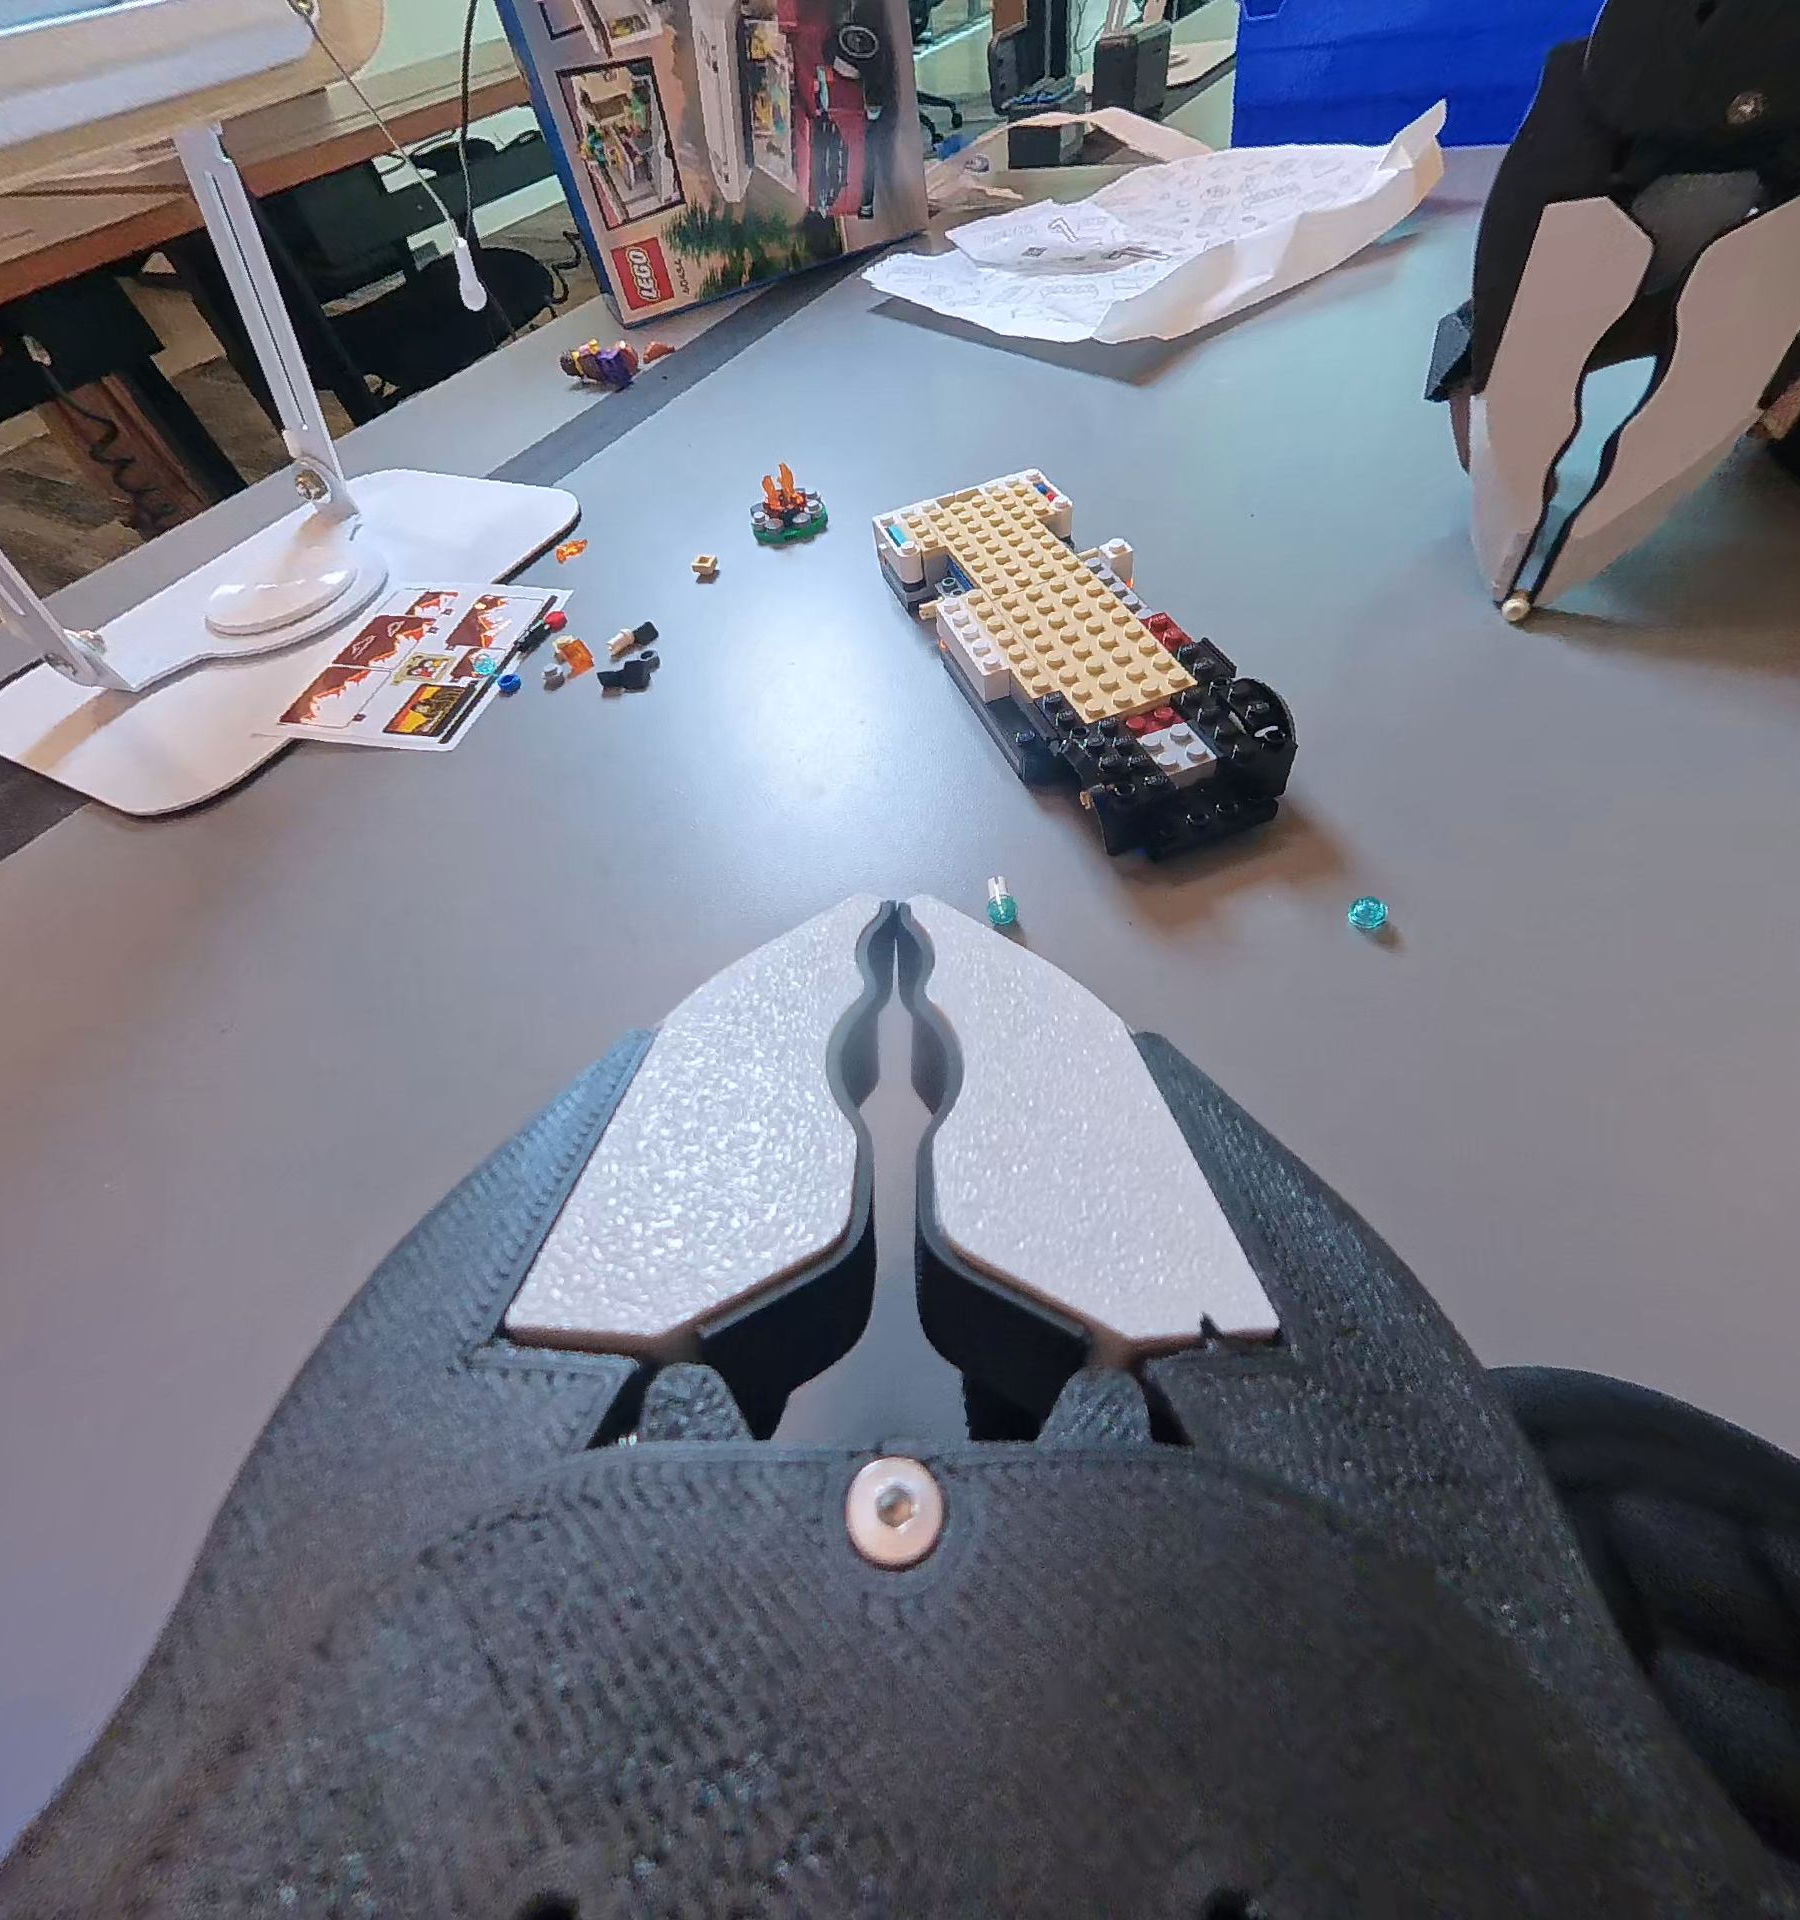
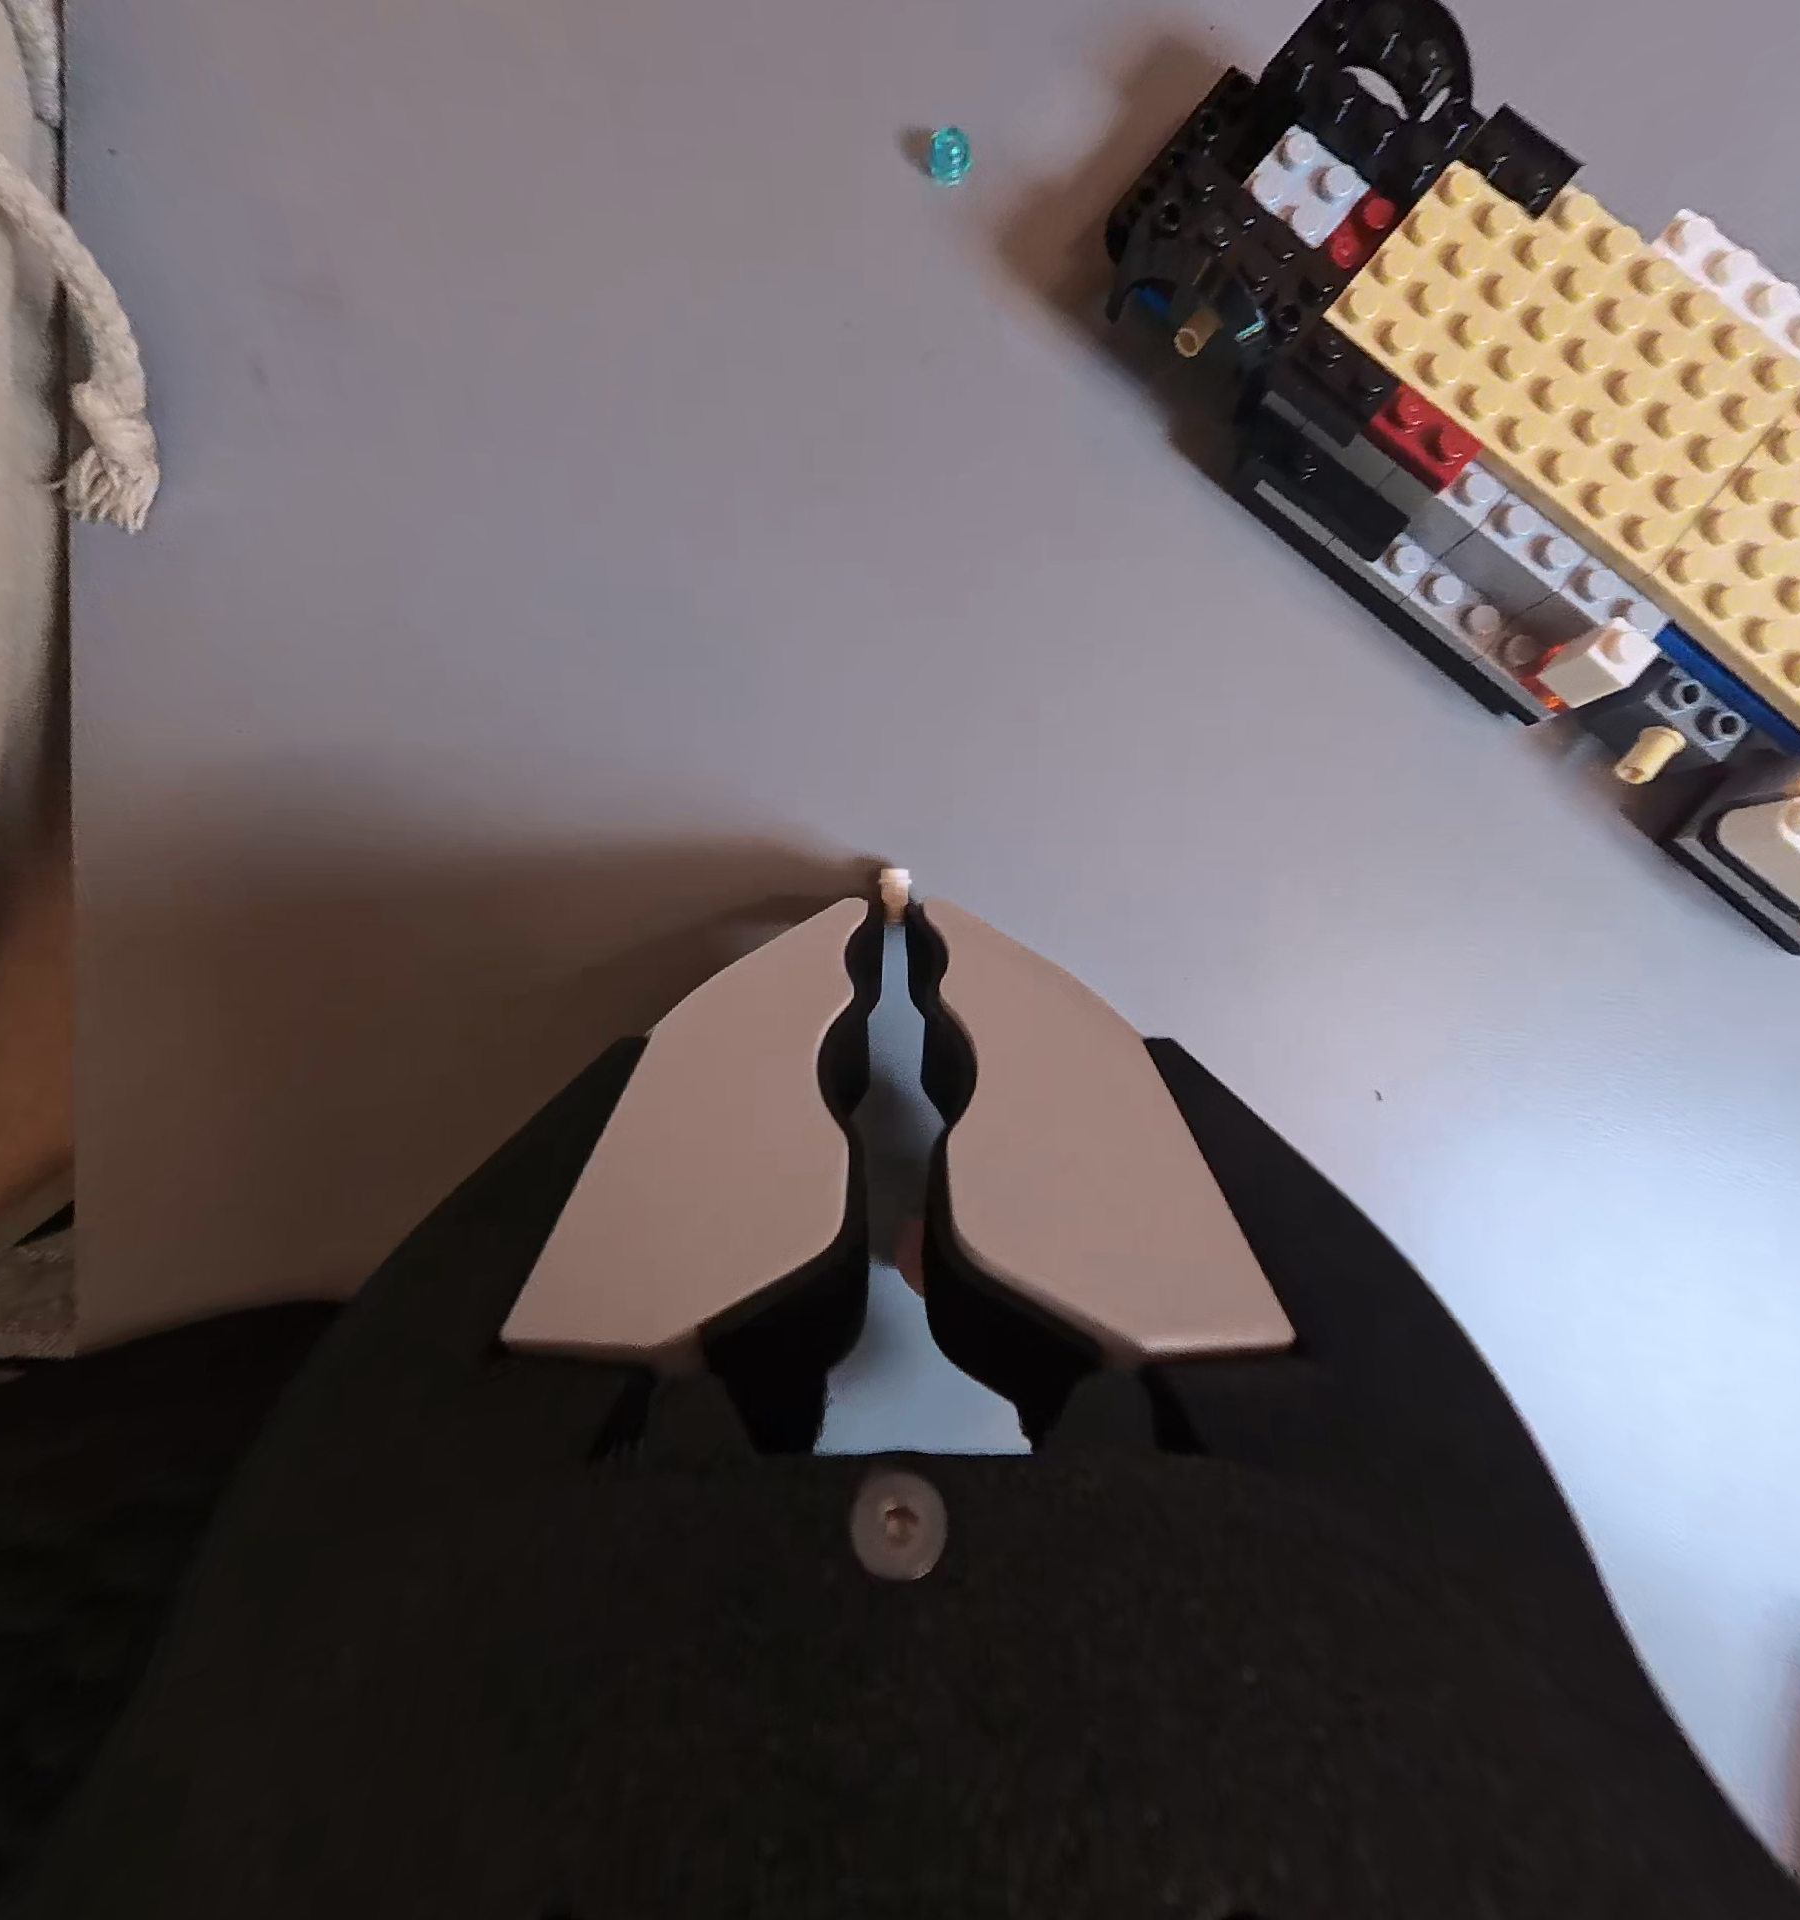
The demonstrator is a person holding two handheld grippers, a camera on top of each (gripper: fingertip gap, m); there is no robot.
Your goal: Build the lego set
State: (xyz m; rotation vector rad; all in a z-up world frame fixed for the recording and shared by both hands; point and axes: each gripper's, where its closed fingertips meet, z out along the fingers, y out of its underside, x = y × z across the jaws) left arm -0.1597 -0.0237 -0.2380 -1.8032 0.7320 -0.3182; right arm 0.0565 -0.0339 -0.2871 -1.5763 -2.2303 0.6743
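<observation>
The left gripper [image 1: 898,906] hovers low over the grey desk [image 1: 460,987], its two pale fingers pressed together at the tips with nothing between them. Just beside its right fingertip lies a teal stud [image 1: 1002,910] with a small clear peg touching it. A second teal stud [image 1: 1368,914] lies farther right, near the black end of a brick model [image 1: 1078,644] topped with tan plates.

The right gripper [image 2: 894,909] is nearly closed, tips down at the desk, pinching a tiny white peg [image 2: 894,885] whose flanged end sticks out past the fingertips. In the left wrist view the same gripper [image 1: 1521,603] stands tilted near the desk's right edge, the peg a pale dot at its tip; whether the peg touches the desk cannot be told.

Toward the desk's left edge sit a white lamp base [image 1: 252,623], a sticker sheet [image 1: 423,665] and scattered small bricks [image 1: 605,649]. At the far edge stand a toy box [image 1: 730,145], cut off at the top, and crumpled paper [image 1: 1166,249]. The model is cut off at the right in the right wrist view.
</observation>
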